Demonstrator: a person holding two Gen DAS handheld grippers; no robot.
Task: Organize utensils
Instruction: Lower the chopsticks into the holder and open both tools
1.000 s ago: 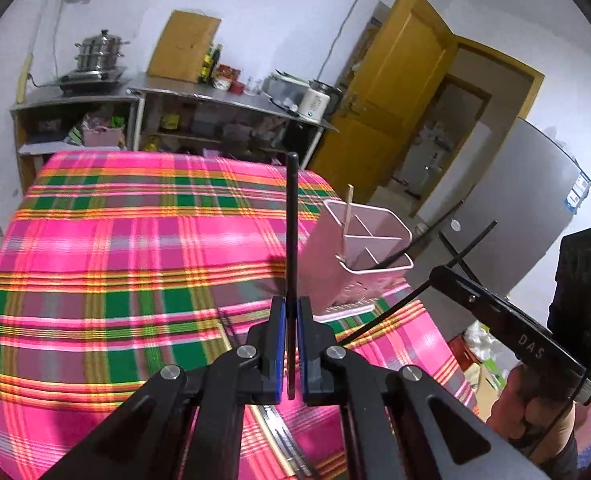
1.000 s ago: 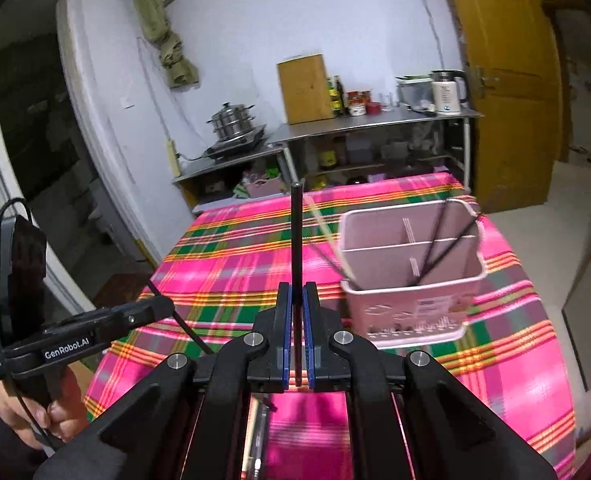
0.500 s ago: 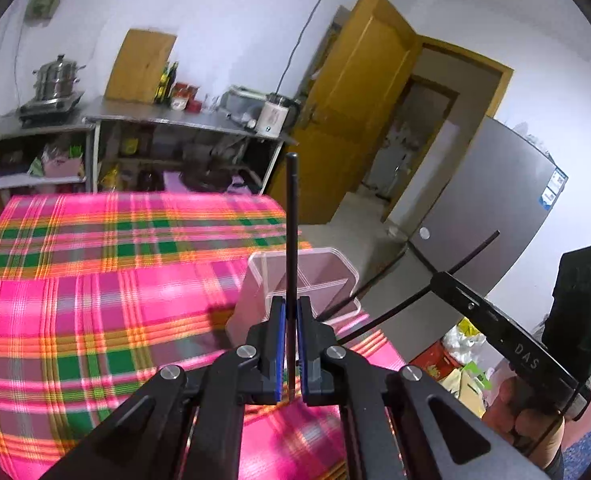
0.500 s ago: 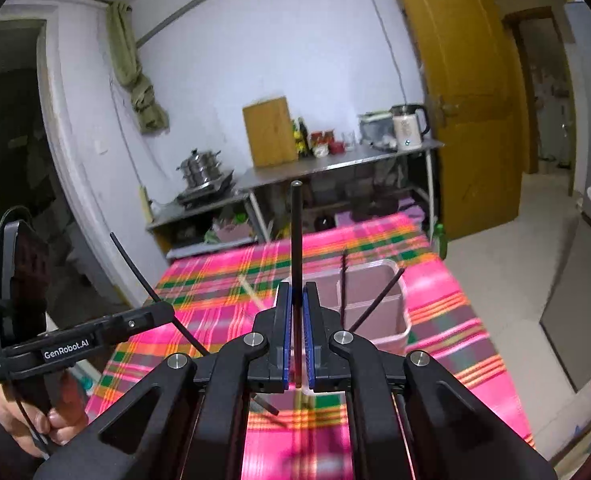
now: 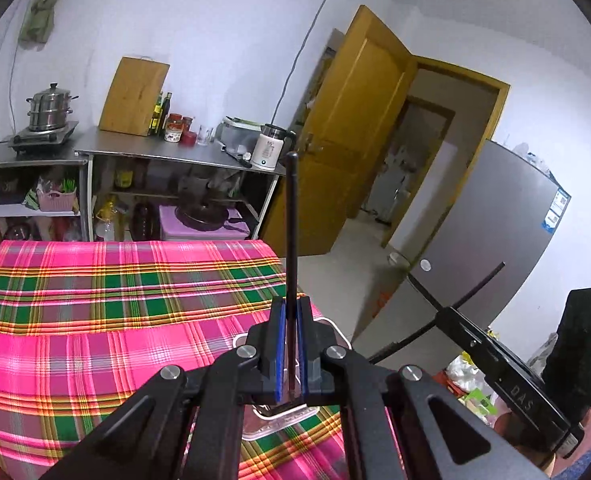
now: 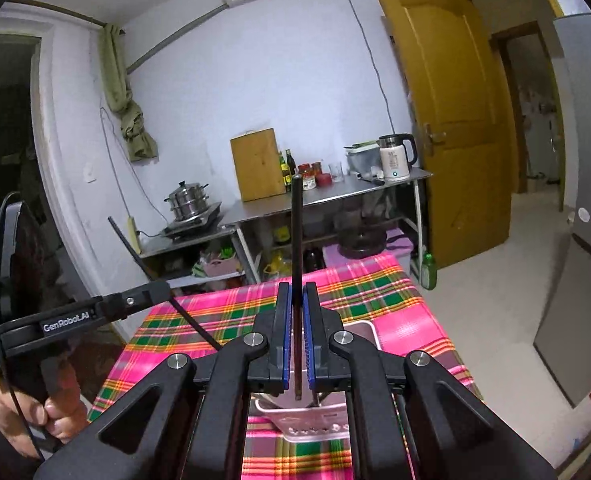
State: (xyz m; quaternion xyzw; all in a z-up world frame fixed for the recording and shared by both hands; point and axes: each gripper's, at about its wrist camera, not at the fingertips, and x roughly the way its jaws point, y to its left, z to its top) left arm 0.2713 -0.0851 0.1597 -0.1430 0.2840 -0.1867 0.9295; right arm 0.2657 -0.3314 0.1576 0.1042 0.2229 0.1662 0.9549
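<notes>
The right gripper (image 6: 296, 334) has its blue-padded jaws closed on a black chopstick (image 6: 296, 240), which stands upright between them, its tip reaching up in front of the steel counter (image 6: 335, 196). Directly below the gripper sits a pink utensil holder (image 6: 315, 424) on a table covered with a pink and green plaid cloth (image 6: 399, 316); the gripper hides most of it. At the left edge a hand (image 6: 35, 416) grips the handle of the left gripper (image 6: 147, 294), which clamps another black chopstick (image 6: 135, 254) slanting across it. A cutting board (image 6: 257, 168) and a white kettle (image 6: 395, 158) stand on the counter, beside a yellow door (image 6: 447, 120).
</notes>
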